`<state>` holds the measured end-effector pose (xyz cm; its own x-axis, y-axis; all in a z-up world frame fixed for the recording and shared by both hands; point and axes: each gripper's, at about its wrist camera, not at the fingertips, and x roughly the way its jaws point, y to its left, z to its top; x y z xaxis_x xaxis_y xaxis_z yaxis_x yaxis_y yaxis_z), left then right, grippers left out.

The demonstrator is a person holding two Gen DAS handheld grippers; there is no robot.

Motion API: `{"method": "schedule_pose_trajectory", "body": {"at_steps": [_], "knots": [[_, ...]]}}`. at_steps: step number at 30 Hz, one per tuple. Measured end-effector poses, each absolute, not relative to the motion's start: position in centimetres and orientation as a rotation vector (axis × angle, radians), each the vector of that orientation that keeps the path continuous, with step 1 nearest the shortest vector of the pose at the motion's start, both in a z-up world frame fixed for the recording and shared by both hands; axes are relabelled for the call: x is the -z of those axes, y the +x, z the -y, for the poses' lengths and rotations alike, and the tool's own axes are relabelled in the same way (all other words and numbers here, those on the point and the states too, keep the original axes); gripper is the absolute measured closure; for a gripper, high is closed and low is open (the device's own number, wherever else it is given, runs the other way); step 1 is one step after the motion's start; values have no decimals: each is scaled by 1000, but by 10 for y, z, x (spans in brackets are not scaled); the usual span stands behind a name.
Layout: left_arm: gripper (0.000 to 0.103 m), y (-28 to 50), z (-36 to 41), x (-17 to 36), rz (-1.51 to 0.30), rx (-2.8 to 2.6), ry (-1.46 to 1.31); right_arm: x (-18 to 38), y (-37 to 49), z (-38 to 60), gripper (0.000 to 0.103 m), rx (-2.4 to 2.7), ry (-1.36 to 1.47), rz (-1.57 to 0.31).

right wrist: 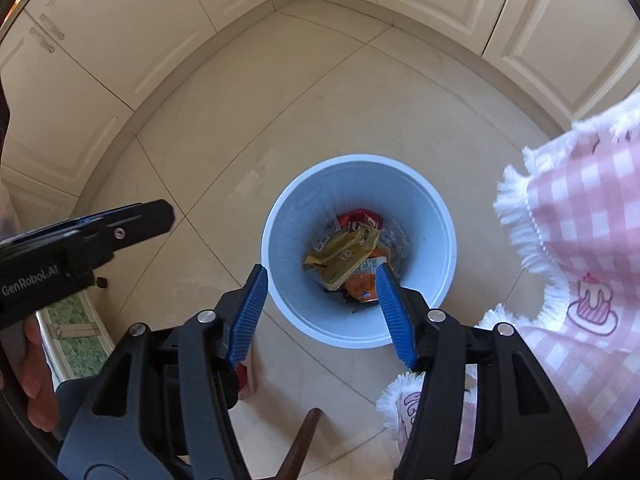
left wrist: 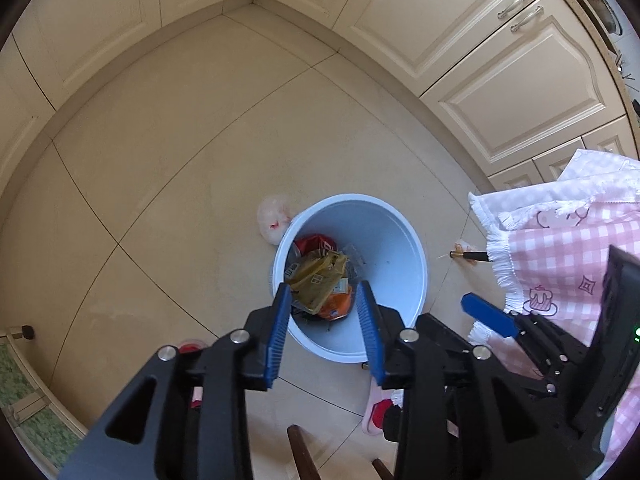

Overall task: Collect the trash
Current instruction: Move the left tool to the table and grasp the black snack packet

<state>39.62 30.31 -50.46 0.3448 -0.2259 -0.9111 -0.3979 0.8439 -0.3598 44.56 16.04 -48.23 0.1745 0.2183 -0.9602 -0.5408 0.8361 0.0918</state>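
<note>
Blue-padded jaws of the left gripper (left wrist: 324,332) hung part-open and empty over the round, pale blue plastic waste bin (left wrist: 404,236) in the left wrist view, angled steeply down, apparently because a piece had just been let go above it. Inside the bin lay the collected trash: a crumpled yellow wrapper (left wrist: 320,276) on top of an orange packet (left wrist: 336,308) and a red one (left wrist: 316,243). Outside, a small crumpled pinkish-white plastic bag (left wrist: 273,216) rested against the bin's far rim on the beige tiled floor (left wrist: 160,168), and a thin black-and-gold stick-like object (left wrist: 468,256) lay on the tiles near the fringed pink-and-white checked cloth (left wrist: 560,248); both looked like pieces yet to be picked up. One blue finger of the right gripper (left wrist: 488,314) showed beside the cloth. From the right wrist view, the right gripper (right wrist: 320,316) stood moderately wide with nothing between its pads, one finger over the floor and the other over the bin's mouth, poised beside the bin (right wrist: 288,240) as if ready to move to the next item. At the left edge, a hand (right wrist: 36,376) gripped the black body of the left gripper, its tips seen only from the side. Cream cabinet doors (right wrist: 100,52) ringed the corner.
</note>
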Motion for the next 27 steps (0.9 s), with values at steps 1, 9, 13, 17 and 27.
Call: {"method": "schedule_pose_trajectory", "body": {"at_steps": [1,9,13,17,27], "knots": [[69,395,-302,502,-1232,-117,-591,473,443,-161,47,-544,-316,-1260],[59,378,-276,376,-975,-75,-509,336,415,-141,46,-487,-362,-943],[47,365,-245,291,-803,-17,-448,239,395,-93,41,-434,-302,-751],[38,355,-198,221,-679,95,-423,174,379,-30,40,-417,-206,-667],[28,393,6,162,-744,391,-228,127,358,182,33,-114,-196,-608]]}}
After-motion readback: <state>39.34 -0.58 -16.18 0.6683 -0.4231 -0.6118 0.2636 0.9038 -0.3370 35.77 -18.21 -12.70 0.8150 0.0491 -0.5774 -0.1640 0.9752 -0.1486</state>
